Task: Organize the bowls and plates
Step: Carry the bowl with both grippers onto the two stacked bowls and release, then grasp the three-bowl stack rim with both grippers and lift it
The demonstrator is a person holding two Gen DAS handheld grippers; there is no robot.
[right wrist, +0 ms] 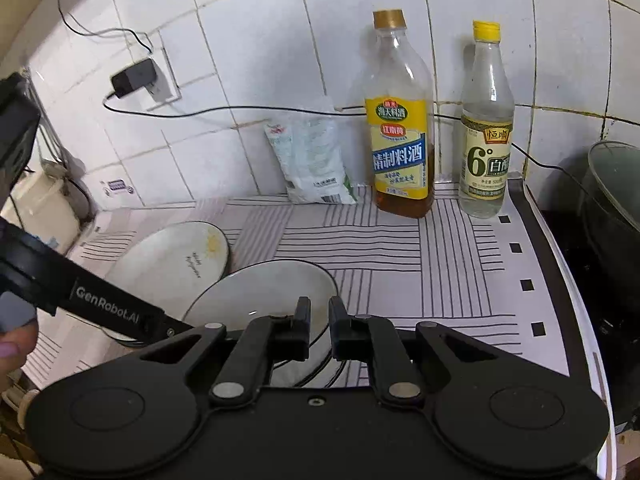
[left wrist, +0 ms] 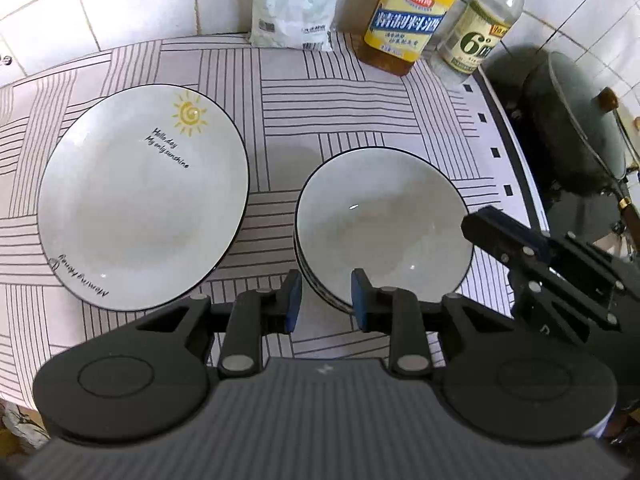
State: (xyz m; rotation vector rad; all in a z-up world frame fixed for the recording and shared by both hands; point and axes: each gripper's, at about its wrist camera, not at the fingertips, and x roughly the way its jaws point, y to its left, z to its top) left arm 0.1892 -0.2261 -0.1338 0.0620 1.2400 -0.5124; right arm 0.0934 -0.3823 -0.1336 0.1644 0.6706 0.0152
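A large white plate (left wrist: 140, 196) with a yellow sun print lies on the striped cloth at the left. To its right stands a stack of white bowls (left wrist: 384, 224) with dark rims. My left gripper (left wrist: 326, 300) is open and empty, its blue pads either side of the stack's near rim. My right gripper (right wrist: 319, 320) is slightly open and empty, hovering just over the near-right rim of the bowl stack (right wrist: 260, 300); it shows in the left wrist view (left wrist: 520, 248) at the stack's right edge. The plate (right wrist: 176, 260) lies behind the stack.
A salt bag (left wrist: 294, 4), a cooking wine bottle (right wrist: 400, 128) and a vinegar bottle (right wrist: 486, 128) stand along the tiled wall. A dark pot with a glass lid (left wrist: 572, 128) sits on the stove at the right. A charger (right wrist: 134, 76) hangs in a wall socket.
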